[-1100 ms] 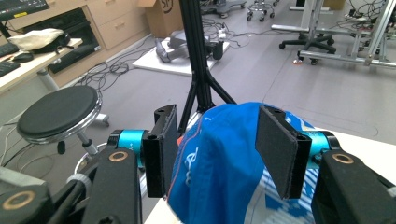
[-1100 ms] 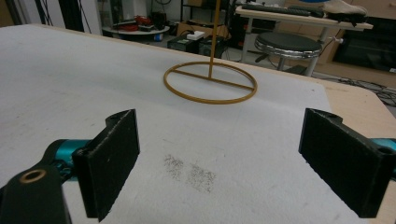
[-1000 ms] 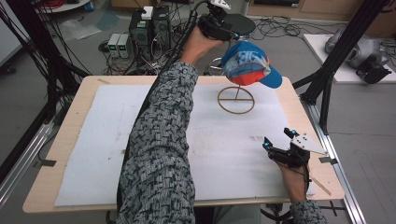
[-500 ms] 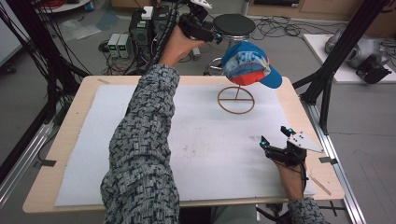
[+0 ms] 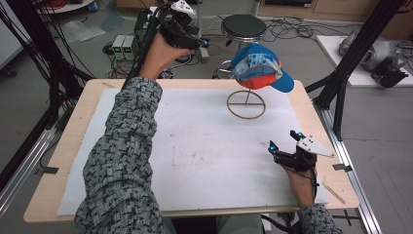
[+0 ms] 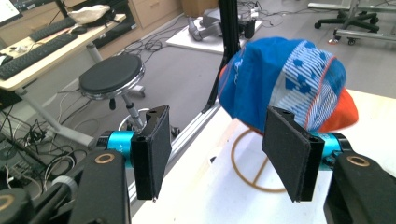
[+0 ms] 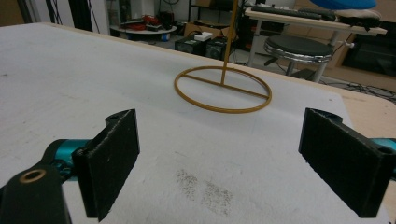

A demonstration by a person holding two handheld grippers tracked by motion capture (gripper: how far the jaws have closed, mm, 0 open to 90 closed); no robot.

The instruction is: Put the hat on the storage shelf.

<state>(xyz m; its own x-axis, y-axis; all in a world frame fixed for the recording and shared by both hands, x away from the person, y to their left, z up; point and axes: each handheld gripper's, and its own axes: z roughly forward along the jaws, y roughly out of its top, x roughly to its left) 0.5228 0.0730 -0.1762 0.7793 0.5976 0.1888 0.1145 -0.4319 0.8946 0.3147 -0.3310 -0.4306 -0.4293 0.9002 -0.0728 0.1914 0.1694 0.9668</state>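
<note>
A pale wooden table [image 5: 73, 146] carries a white, slightly fuzzy sheet [image 5: 204, 146] that stops short of the wood on every side; most of the sheet lies bare, with faint grey smudges near its middle. Toward the far right stands a stand [image 5: 246, 102] of thin golden-brown rod, its flat ring base crossed by one bar. On top sits a soft blue cap [image 5: 258, 66] with white print and an orange panel, its brim pointing right. The left gripper [image 5: 202, 43] hangs beyond the far table edge, well left of the cap; its jaws have just been opening and stand wide with nothing between them. The right gripper [image 5: 285, 141] rests near the right front edge, jaws spread wide and empty.
</note>
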